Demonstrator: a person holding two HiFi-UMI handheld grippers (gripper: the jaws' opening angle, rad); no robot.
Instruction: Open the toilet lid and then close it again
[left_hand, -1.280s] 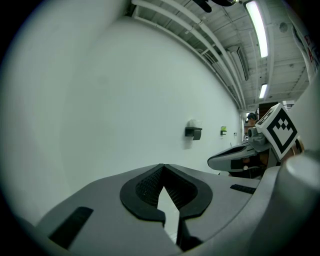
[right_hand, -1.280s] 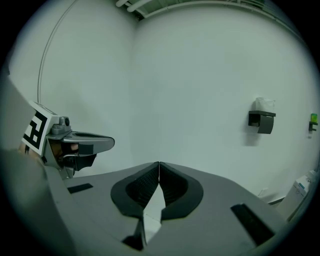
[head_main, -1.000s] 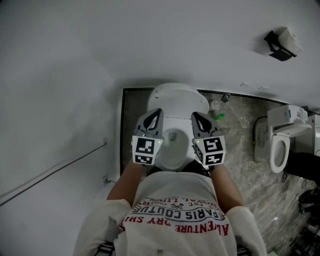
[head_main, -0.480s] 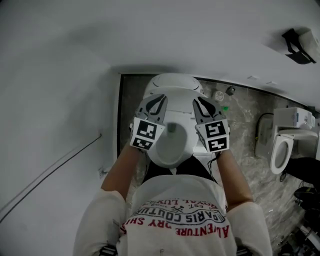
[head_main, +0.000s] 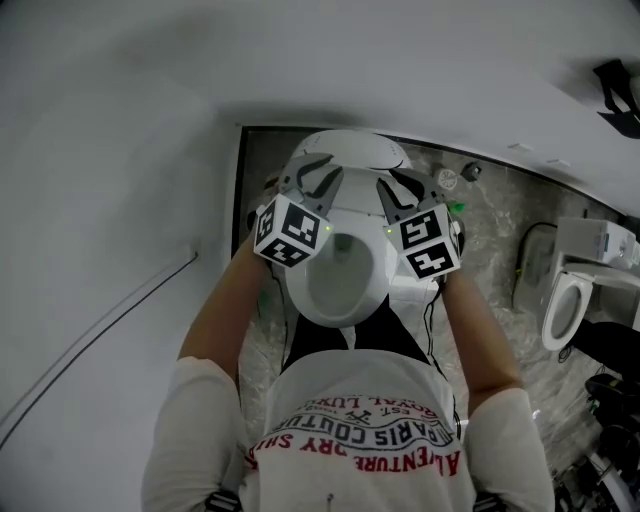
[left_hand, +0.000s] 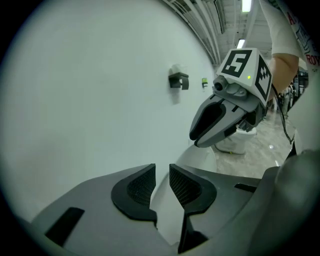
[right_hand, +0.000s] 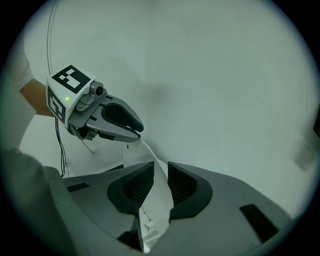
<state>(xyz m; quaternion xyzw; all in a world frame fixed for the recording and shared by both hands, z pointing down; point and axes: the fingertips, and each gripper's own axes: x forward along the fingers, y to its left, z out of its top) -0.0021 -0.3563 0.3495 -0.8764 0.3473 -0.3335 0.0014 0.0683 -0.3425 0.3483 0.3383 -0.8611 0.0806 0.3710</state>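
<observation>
So the spot is being boxed in pretty tight here. A plain white wall is being faced right behind the toilet. A thin cable is being run along the pale surface on the left. A second toilet is being seen off to the right, across a floor that's looking like veined stone. A round thing is lying on that floor, too small to tell what it is. A dark bracket is being carried on the wall.

The toilet lid, smooth, glossy white and rounded, is being shown tipped up at the back of the oval bowl, close to the wall. Its thin left edge is being straddled by the left claw, whose jaws have just been opening. The ribbed black pads are being held a little apart, not pinching. The right edge is being straddled the same way by the right claw, with a narrow gap and nothing gripped. Open room is being left mostly on the person's side of the bowl.
</observation>
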